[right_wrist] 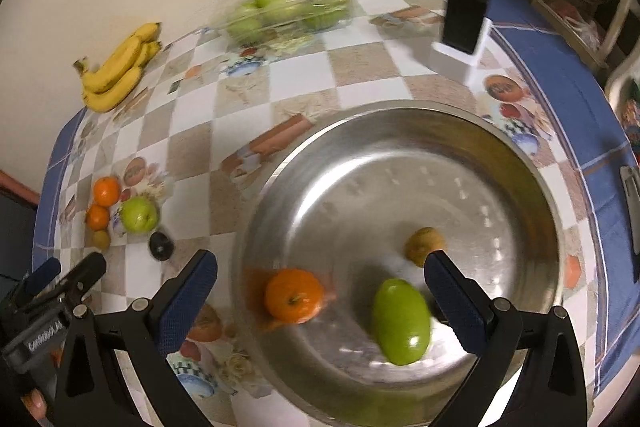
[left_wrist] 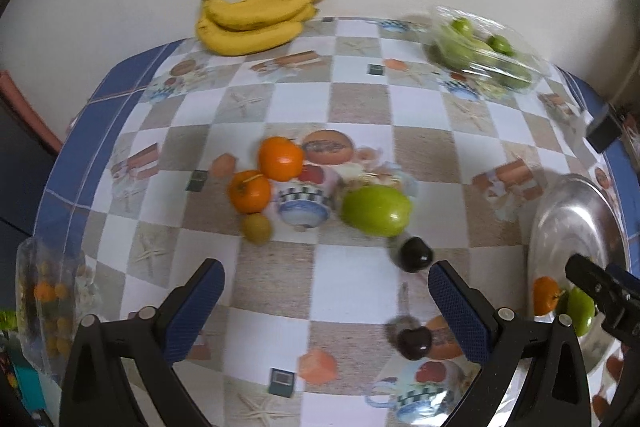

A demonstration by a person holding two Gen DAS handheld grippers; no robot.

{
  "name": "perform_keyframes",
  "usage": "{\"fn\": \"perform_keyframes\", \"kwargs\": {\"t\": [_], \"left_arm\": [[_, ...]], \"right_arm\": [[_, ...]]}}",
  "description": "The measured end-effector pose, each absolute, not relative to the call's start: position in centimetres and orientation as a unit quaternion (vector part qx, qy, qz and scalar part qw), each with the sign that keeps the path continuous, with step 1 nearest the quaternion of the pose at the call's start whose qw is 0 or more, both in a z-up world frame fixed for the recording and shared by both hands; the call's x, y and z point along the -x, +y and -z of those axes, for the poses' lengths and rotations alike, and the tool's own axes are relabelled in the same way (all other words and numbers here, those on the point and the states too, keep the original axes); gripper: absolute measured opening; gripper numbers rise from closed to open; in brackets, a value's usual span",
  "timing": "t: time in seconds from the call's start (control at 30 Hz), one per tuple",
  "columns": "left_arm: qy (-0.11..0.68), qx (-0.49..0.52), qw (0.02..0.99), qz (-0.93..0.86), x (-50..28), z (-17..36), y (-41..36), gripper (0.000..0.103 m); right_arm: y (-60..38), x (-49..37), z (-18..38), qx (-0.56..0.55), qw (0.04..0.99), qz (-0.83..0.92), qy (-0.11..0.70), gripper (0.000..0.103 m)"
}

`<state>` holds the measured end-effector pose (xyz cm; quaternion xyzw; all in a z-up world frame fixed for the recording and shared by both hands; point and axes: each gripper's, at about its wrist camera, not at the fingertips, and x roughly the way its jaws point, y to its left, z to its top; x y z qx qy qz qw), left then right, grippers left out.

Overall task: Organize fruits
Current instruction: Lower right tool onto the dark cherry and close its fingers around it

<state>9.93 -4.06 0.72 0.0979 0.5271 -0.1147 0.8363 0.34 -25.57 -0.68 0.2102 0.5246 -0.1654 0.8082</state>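
Note:
My left gripper is open and empty above the checked tablecloth. Ahead of it lie two oranges, a small yellowish fruit, a green apple and a dark plum, which is just beyond its right finger. A second dark round fruit sits beside that finger. My right gripper is open and empty over a steel bowl. The bowl holds an orange, a green apple and a small brownish fruit.
A bunch of bananas lies against the back wall. A clear bag of green apples sits at the back. A black device on a white stand is behind the bowl. A bag of small orange fruits is at the left edge.

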Motion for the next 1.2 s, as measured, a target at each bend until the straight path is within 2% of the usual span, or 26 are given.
{"fn": "perform_keyframes", "kwargs": {"t": [0.57, 1.2], "left_arm": [[0.528, -0.046, 0.845, 0.078, -11.3, -1.5, 1.6, 0.103], [0.562, -0.051, 0.821, 0.088, -11.8, 1.2, 1.8, 0.103]], "right_arm": [[-17.2, -3.7, 1.0, -0.162, 0.822, 0.051, 0.543, 0.103], [-12.6, -4.4, 3.8, -0.115, 0.807, -0.016, 0.58, 0.103]]}}
